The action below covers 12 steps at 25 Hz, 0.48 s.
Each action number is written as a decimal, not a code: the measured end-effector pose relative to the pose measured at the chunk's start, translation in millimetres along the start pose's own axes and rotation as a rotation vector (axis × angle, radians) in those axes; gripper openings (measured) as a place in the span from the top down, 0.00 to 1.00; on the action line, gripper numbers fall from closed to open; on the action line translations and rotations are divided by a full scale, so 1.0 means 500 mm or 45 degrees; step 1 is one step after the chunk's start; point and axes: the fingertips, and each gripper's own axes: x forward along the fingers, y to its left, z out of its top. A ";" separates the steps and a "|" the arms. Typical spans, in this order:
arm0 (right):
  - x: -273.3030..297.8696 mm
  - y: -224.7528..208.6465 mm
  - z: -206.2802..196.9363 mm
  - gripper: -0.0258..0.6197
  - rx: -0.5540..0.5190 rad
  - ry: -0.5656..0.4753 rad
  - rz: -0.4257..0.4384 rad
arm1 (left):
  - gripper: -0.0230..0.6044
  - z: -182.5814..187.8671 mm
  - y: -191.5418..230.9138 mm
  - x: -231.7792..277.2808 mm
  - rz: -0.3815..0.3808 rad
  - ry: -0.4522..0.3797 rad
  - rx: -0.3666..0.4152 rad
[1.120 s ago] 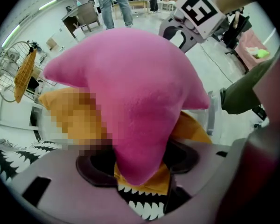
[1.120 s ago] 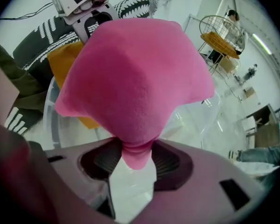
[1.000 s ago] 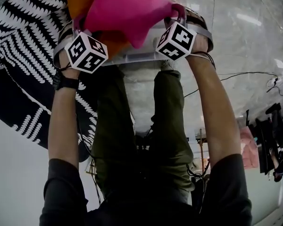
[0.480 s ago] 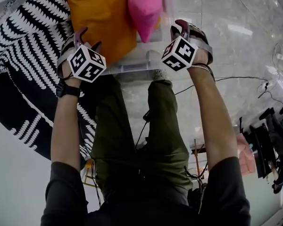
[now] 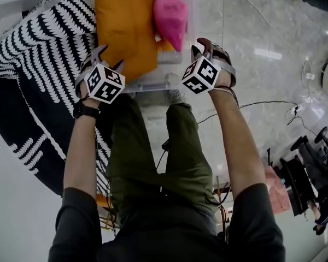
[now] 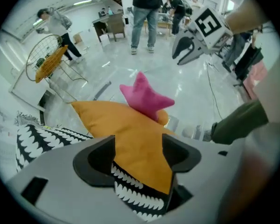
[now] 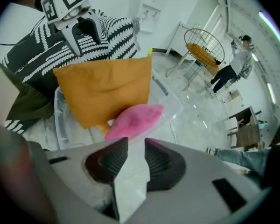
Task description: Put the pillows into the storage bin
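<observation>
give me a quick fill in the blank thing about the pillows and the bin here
The larger pillow in the clear storage bin is ____ in colour. The smaller pillow beside it is ____. In the head view, the patterned fabric left of the bin is black and ____.
Missing words: orange, pink, white.

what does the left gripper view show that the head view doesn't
Only the left gripper view: people standing across the room and a wire chair with an orange cushion. Only the head view: the person's wristwatch and dark sleeves. Both: the orange pillow and pink pillow in the clear storage bin, next to the black-and-white patterned fabric.
</observation>
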 end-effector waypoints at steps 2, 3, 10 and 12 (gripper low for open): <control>-0.053 -0.017 0.024 0.80 0.028 -0.032 -0.014 | 0.46 0.027 0.003 -0.056 -0.025 -0.118 -0.133; -0.080 -0.033 0.036 0.80 0.046 -0.056 -0.032 | 0.46 0.044 0.010 -0.082 -0.029 -0.181 -0.204; -0.301 -0.132 0.089 0.78 0.229 -0.227 -0.154 | 0.46 0.135 0.038 -0.282 0.018 -0.444 -0.405; -0.374 -0.147 0.099 0.78 0.291 -0.286 -0.173 | 0.46 0.160 0.036 -0.354 0.034 -0.527 -0.426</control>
